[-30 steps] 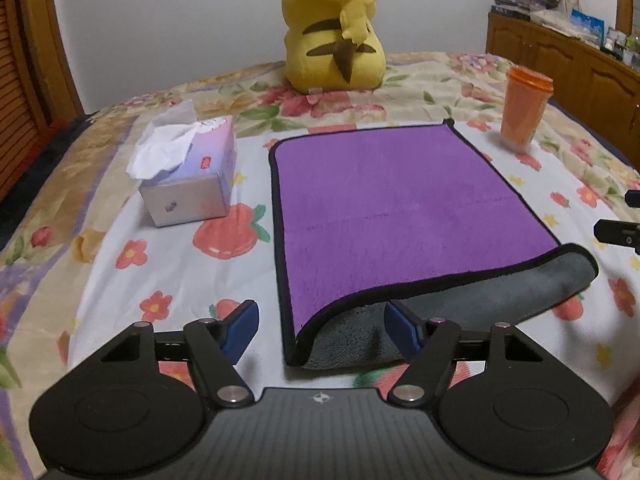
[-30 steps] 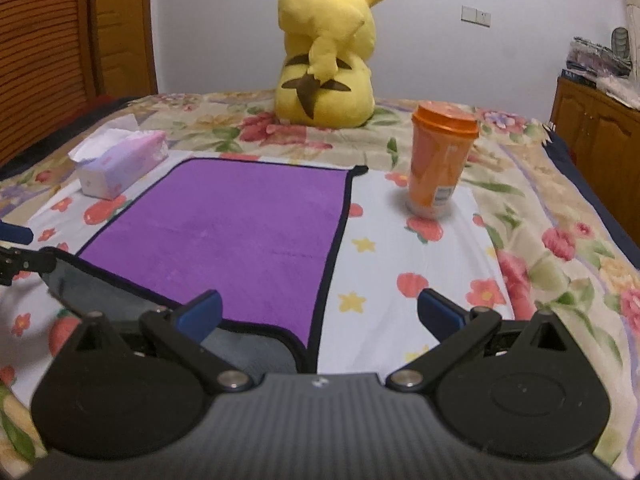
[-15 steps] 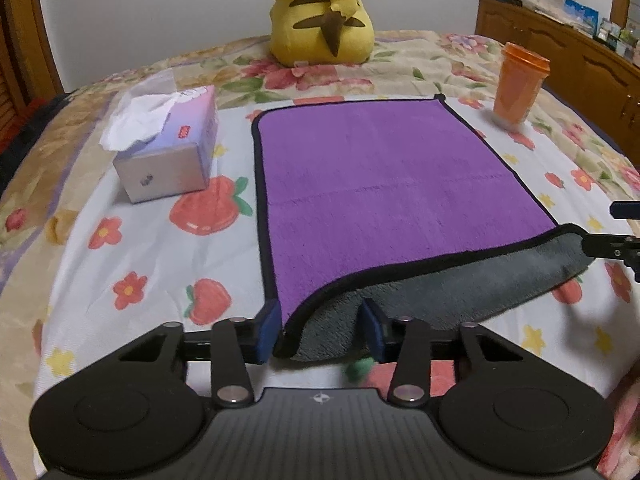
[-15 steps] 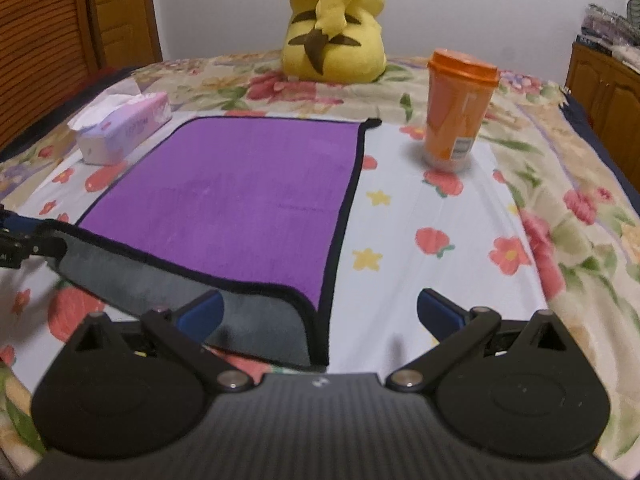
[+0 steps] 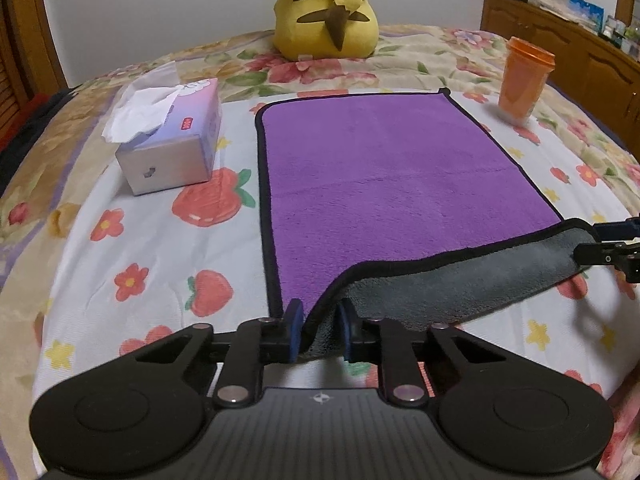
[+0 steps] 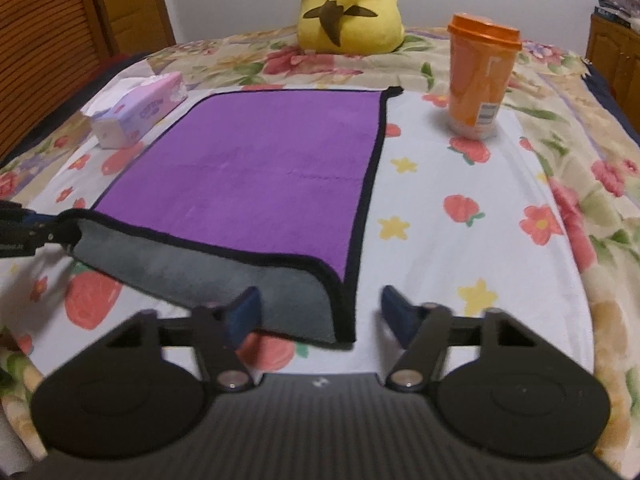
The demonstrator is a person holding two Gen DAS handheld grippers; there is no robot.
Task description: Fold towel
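The left gripper (image 5: 318,330) pinches the near-left corner of the towel (image 5: 384,176), a plush purple rectangle with grey underside and black piping, lying on the bed (image 5: 132,248) with its long axis running away from both grippers. The right gripper (image 6: 320,312) is spread wide around the near-right corner, not clamping.

Plush toy's (image 5: 326,12) head cut off above.

A home bedroom is showing here: a flowered bed (image 5: 132,240) is carrying a yellow plush toy (image 5: 326,12), with wooden cabinets (image 5: 560,40) standing alongside.
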